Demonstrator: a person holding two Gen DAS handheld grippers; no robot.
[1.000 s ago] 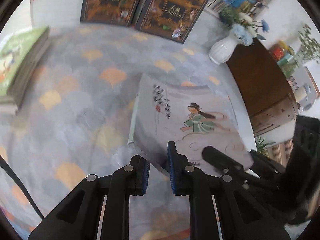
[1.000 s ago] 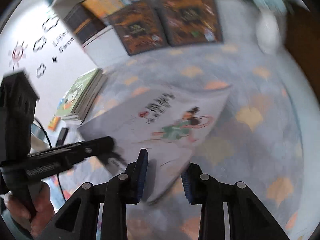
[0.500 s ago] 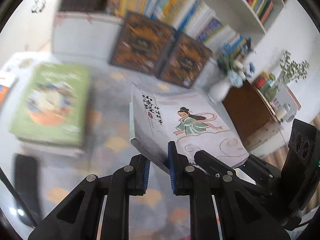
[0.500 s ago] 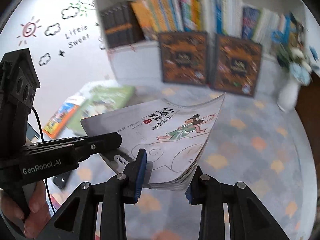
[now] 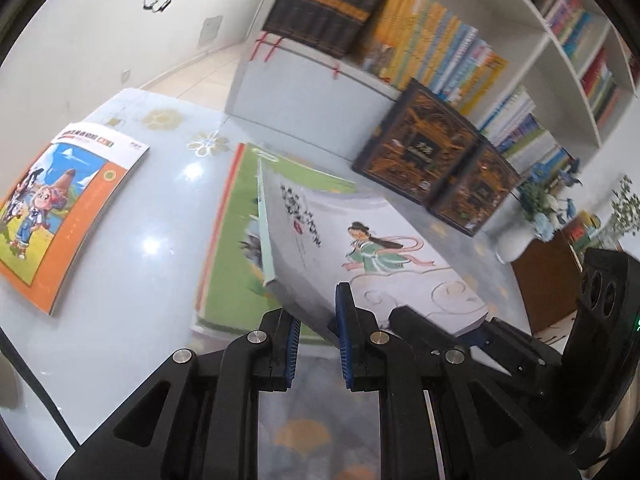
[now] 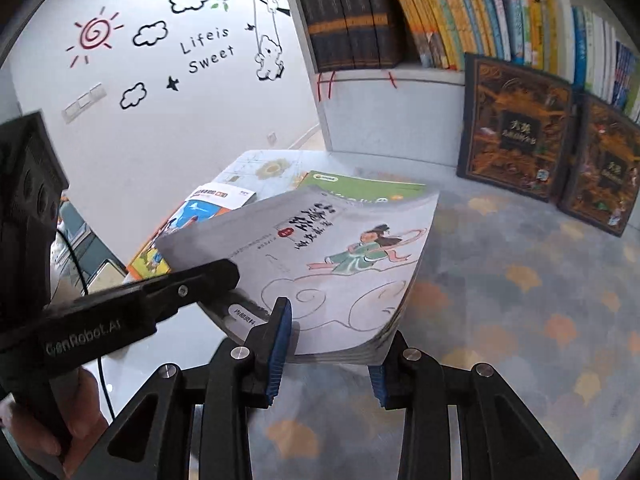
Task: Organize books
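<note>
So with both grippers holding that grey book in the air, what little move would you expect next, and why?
Probably carry the grey book a little further over the green book and lower it flat on top. The left gripper and right gripper both clamp its near edge, it hangs tilted above the green cover, so stacking looks likely.

Grey book in left hand-held gripper over green book

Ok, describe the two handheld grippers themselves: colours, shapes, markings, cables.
Both are matte black plastic with cut-out triangular links and silver pivot bolts. The left gripper and right gripper carry ribbed blue pads. The left one's side reads GenRobot.AI in pale lettering, and a thin black cable trails behind its boxy body.
</note>
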